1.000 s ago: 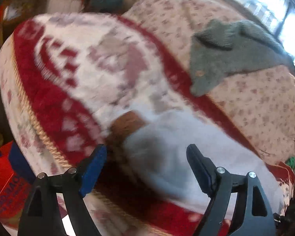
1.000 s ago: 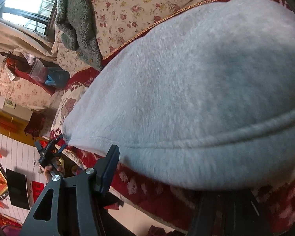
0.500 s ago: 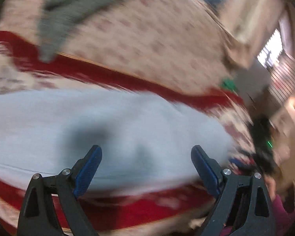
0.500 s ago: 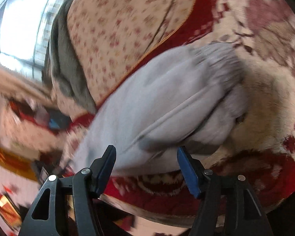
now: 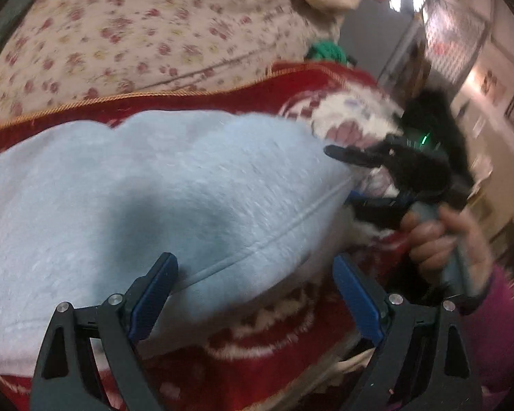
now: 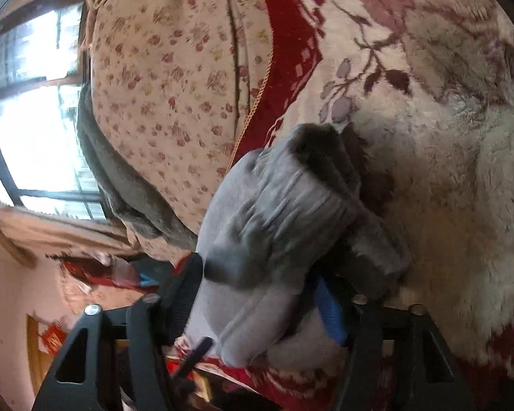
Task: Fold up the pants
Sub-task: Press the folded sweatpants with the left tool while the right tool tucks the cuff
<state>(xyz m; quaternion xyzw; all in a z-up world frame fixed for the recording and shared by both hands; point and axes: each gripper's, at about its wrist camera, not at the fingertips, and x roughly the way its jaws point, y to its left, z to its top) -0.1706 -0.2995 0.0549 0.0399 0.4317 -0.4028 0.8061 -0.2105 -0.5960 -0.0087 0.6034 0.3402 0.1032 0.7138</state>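
Pale grey-blue fleece pants (image 5: 174, 191) lie along a red and white plush blanket (image 5: 264, 342) on a sofa. My left gripper (image 5: 255, 296) hovers low over their near seam, jaws wide open, with nothing pinched. In the left wrist view my right gripper (image 5: 354, 176) sits at the pants' right end, one finger above the fabric and one below, held by a hand (image 5: 435, 239). In the right wrist view the bunched pants (image 6: 291, 212) fill the gap of my right gripper (image 6: 257, 303), whose jaws are closing and press on the cloth.
The floral sofa back (image 5: 147, 27) rises behind the blanket. A darker grey garment (image 6: 120, 188) hangs over it near a bright window (image 6: 34, 120). A green object (image 5: 325, 51) lies at the sofa's end. A magenta sleeve (image 5: 497, 335) is at the lower right.
My left gripper swept along the pants toward their right end, bringing the right gripper into view. My right gripper rolled and narrowed onto the bunched end of the pants.
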